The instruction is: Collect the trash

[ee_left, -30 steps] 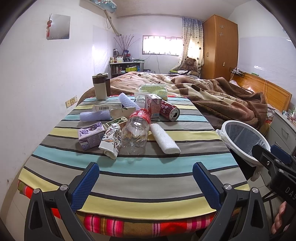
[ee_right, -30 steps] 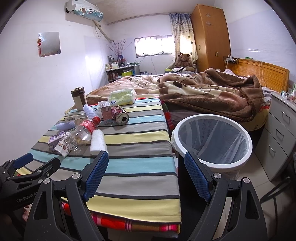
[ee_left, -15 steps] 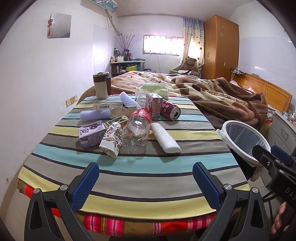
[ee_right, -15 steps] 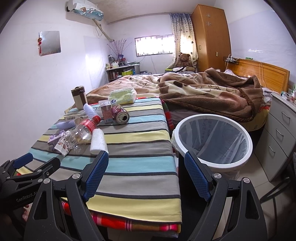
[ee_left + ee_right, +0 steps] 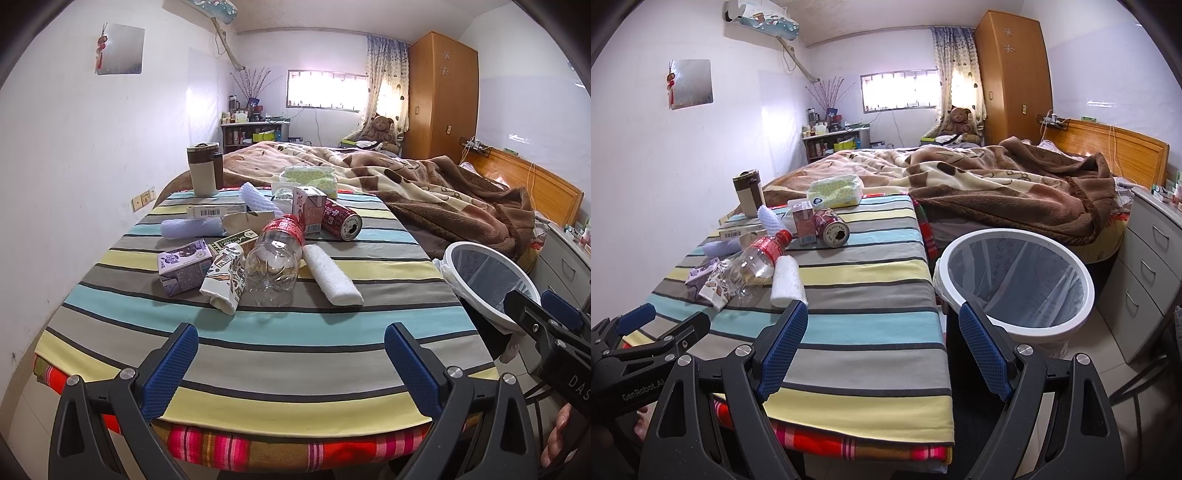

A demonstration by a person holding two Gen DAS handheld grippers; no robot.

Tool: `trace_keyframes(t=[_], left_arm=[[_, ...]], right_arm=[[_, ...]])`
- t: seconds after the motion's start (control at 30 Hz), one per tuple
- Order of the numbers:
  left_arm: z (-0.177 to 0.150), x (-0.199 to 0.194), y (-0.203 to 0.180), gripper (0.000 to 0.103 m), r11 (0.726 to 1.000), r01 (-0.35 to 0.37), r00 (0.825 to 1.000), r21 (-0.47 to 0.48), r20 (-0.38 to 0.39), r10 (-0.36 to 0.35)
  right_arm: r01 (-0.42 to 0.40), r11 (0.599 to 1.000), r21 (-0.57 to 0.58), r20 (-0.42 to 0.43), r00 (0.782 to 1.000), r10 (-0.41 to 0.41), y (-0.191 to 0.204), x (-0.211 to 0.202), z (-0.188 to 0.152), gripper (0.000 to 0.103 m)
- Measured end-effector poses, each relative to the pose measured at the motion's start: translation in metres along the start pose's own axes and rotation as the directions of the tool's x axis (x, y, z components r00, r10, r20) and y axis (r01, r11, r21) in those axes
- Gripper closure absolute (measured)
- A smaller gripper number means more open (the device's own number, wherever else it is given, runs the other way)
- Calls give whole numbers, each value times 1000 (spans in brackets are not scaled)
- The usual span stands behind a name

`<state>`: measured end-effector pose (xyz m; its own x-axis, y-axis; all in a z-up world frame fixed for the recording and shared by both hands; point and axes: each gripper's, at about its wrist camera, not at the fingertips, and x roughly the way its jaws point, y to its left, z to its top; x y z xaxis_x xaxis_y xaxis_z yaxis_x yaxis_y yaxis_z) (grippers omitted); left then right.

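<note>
Trash lies on a striped table: a clear plastic bottle with a red label, a red can on its side, a white foam roll, a purple carton, a crumpled printed carton and a pink carton. A white-rimmed bin with a bag liner stands at the table's right side. My left gripper is open and empty over the near table edge. My right gripper is open and empty, near the bin and the table's corner.
A brown tumbler, a tissue pack and foam sleeves sit at the table's far end. A bed with a brown blanket lies behind. A drawer unit stands right of the bin. A wall runs along the left.
Both grippers have crept slightly forward toward the table; the items appear a little closer. Nothing on the table has moved.
</note>
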<state>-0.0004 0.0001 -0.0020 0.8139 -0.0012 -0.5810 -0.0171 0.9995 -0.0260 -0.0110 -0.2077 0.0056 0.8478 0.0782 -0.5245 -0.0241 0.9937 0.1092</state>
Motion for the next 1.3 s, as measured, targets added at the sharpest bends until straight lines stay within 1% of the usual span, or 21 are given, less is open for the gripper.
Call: trace_keyframes(t=[0.57, 0.93, 1.13, 1.3], left_arm=[[1, -1, 1, 1, 1000, 0, 1000, -3, 4, 0], [3, 3, 6, 1, 1000, 3, 1000, -13, -9, -3], [5, 10, 20, 1, 1000, 5, 1000, -28, -13, -5], [8, 25, 41, 1, 999, -3, 999, -54, -38, 1]], right_arm=[[6, 1000, -4, 1, 1000, -6, 0, -1, 0, 17], [12, 1000, -8, -4, 1000, -12, -2, 1, 0, 17], [-17, 1000, -9, -11, 1000, 17, 0, 11, 1, 17], [-48, 998, -34, -27, 999, 47, 12, 27, 4, 17]])
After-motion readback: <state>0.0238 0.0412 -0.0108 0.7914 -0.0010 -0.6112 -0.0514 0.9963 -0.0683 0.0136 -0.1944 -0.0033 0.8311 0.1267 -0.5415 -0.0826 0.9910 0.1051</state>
